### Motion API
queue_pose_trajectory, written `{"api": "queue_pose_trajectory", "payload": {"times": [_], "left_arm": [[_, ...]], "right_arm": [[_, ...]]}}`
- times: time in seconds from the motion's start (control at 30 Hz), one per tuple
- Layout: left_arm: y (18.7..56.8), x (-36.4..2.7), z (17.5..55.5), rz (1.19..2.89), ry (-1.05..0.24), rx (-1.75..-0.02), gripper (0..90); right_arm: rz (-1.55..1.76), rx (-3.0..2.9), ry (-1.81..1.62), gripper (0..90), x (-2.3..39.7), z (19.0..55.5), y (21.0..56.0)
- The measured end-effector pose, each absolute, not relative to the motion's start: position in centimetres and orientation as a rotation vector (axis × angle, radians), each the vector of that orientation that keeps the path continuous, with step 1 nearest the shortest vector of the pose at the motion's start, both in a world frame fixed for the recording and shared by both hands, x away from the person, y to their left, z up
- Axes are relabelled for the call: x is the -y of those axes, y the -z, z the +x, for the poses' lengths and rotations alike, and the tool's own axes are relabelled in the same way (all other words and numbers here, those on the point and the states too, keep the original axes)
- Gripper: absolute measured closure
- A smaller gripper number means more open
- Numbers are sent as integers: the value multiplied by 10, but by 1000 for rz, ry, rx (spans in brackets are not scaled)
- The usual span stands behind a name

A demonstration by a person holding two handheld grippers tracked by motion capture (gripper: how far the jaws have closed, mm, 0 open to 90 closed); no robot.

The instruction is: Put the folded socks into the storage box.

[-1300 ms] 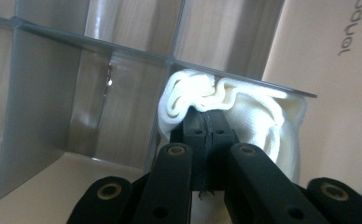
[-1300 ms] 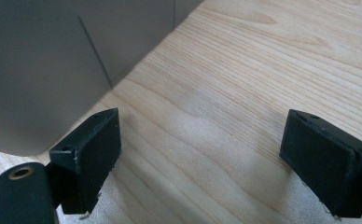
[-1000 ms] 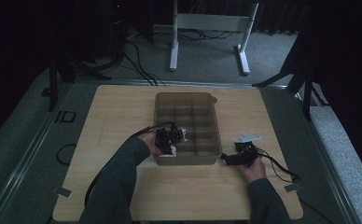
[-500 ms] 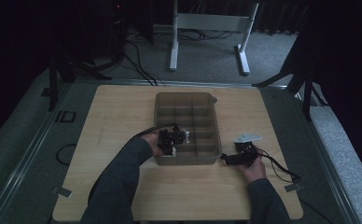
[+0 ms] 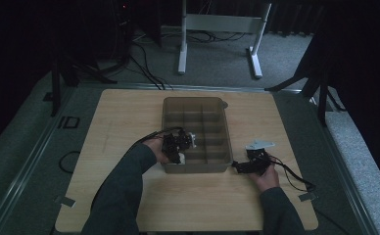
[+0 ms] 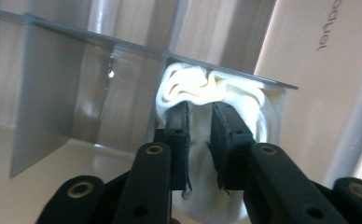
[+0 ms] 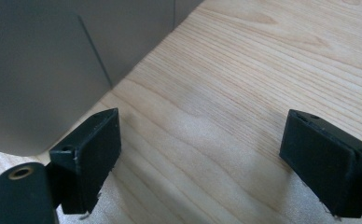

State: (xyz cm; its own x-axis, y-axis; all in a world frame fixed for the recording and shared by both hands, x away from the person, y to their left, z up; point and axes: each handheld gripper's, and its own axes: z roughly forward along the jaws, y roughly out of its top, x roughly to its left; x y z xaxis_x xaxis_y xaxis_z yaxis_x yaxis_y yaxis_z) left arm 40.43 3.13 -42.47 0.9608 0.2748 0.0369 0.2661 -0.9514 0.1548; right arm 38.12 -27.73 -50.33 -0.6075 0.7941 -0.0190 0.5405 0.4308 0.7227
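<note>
While two tools work, left tool (image 6: pixel 199 122) parting around one white cloth (image 6: pixel 216 93) (one tray (image 5: pixel 171 105)), right tool (image 7: pixel 207 154) wide.

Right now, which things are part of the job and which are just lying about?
In the job: white cloth; compartment tray; left gripper, jaws just opening with the cloth between them.
Lying about: right gripper, open over the table; white stand behind.

White stand (image 5: pixel 221 36), floor cables (image 5: pixel 149 73)
</note>
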Motion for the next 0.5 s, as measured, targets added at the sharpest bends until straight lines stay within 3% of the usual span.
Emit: {"api": "queue_pose_trajectory", "payload": {"times": [0.5], "left_arm": [[403, -49, 400, 2807, -132, -473, 661]], "right_arm": [[1142, -2331, -984, 121, 277, 381, 503]]}}
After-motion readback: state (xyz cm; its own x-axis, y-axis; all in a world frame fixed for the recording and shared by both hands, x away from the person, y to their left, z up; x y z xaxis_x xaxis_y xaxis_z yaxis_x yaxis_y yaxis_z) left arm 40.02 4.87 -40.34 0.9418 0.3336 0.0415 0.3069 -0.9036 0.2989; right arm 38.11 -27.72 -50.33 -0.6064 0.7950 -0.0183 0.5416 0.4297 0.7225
